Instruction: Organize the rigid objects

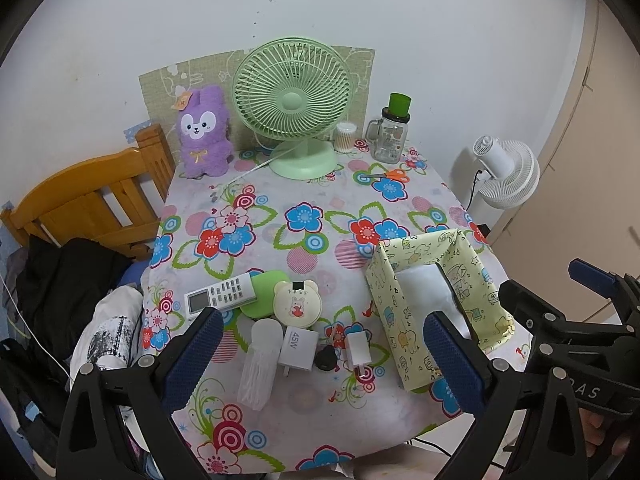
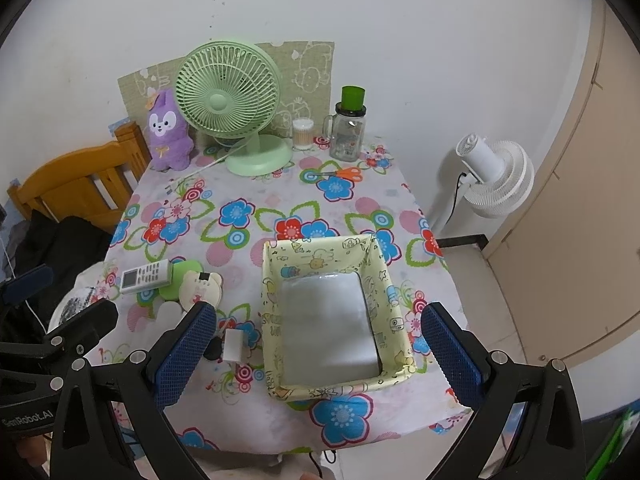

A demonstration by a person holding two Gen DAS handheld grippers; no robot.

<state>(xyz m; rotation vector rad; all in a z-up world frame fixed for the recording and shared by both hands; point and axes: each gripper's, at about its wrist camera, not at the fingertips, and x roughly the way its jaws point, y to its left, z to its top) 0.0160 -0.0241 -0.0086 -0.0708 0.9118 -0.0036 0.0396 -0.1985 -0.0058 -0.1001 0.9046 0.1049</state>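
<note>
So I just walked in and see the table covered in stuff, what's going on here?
A person holds two claws above a floral table, both open and holding nothing. The left claw hovers over a cluster of small items: remote, 45W charger, bear-shaped case. The right claw hovers over the yellow box, which holds none of them yet.

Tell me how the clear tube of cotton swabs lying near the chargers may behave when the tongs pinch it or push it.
The clear tube of cotton swabs lies on its side on the tablecloth, so a push across it would probably make it roll. It looks like thin plastic with light contents, so likely light and a little slippery. A pinch across its round body may slip; its cap could also come loose.
</note>
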